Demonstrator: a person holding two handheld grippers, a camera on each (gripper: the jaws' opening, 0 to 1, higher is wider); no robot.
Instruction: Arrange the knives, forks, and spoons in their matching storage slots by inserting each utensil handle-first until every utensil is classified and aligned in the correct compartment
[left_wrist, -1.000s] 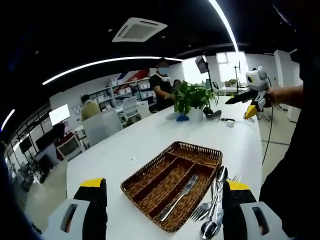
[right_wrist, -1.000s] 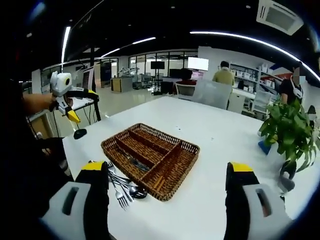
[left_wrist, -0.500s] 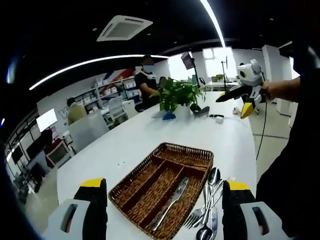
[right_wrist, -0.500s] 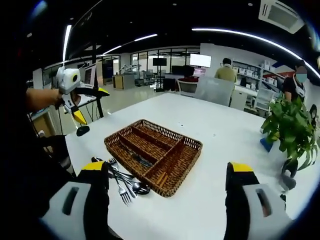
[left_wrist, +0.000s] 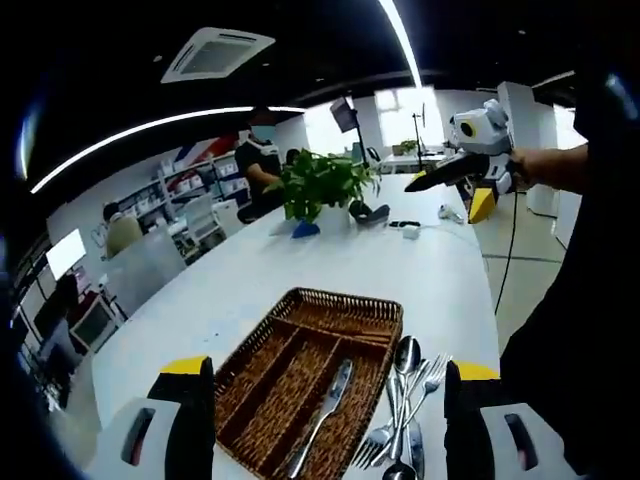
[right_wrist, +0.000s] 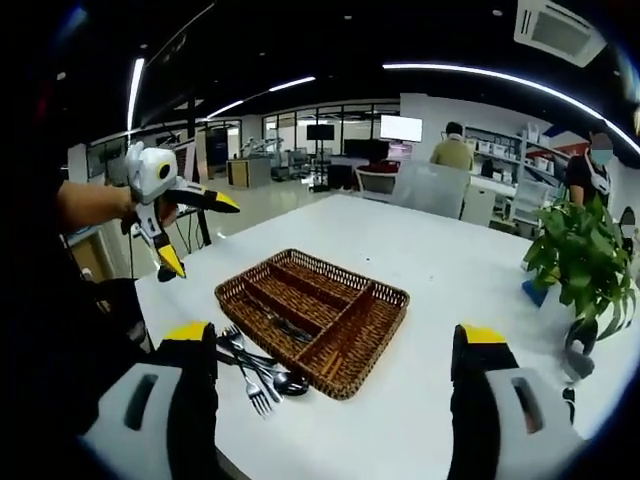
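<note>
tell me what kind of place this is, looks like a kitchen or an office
Most likely an open-plan office, not a kitchen. The wicker tray sits on a long white table; behind it are desks and wall screens, shelving with people nearby, and a ceiling air-conditioning unit.

No lettering, label or number can be read anywhere (the far wall screens are too blurred).

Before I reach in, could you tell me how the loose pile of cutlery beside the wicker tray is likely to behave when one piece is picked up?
The cutlery pile looks like polished metal, so probably stiff and slippery. The pieces overlap beside the wicker tray, so lifting one may drag or shift its neighbours. They lie flat on the white table, so edges may be hard to catch.
</note>
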